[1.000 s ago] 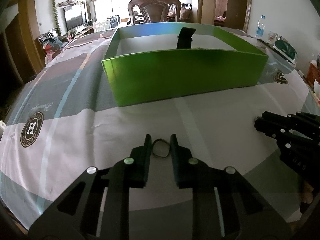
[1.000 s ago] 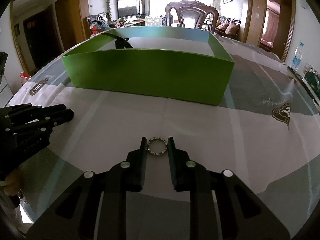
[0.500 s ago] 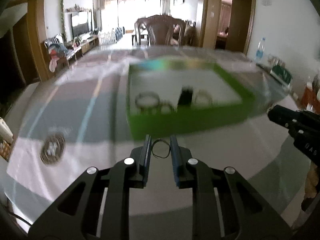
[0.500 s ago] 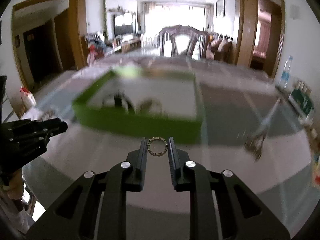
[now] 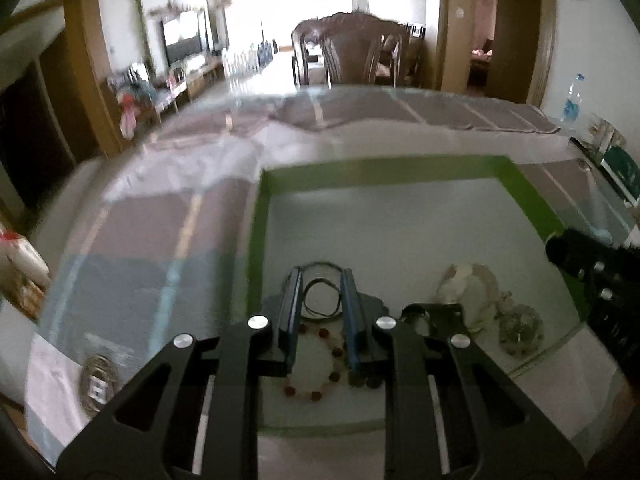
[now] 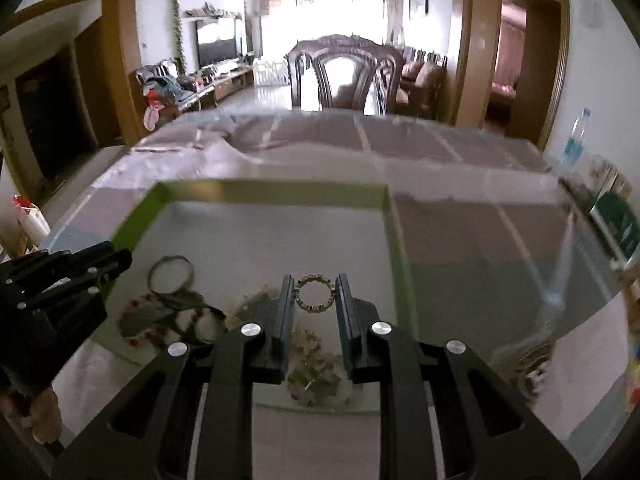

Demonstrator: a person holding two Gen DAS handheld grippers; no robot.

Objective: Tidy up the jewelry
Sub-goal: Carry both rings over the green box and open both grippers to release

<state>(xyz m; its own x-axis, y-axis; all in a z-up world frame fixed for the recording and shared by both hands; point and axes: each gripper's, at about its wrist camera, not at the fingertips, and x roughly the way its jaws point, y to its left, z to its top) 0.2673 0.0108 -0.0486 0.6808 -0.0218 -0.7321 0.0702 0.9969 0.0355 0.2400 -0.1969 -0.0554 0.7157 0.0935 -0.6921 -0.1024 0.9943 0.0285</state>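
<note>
Both grippers hang over the inside of the green box (image 5: 256,232). In the left wrist view my left gripper (image 5: 320,282) is shut on a thin black loop (image 5: 322,297). My right gripper (image 6: 315,285) is shut on a small beaded gold ring (image 6: 315,293). On the box floor below lie a red bead bracelet (image 5: 316,364), a white bracelet (image 5: 468,288) and a clear beaded piece (image 5: 520,324). The right gripper (image 5: 592,268) shows at the right edge of the left view. The left gripper (image 6: 68,276) shows at the left of the right view.
The box (image 6: 276,192) sits on a table under a grey and white cloth (image 6: 460,216). A carved wooden chair (image 6: 344,76) stands at the far side. A water bottle (image 6: 574,140) and green packets (image 6: 618,220) are at the right edge. A dark hoop (image 6: 171,276) lies in the box.
Both grippers rose from the tabletop in front of the box and moved forward over its near wall, carrying the loop and the ring. They now hang over the box's inside.
</note>
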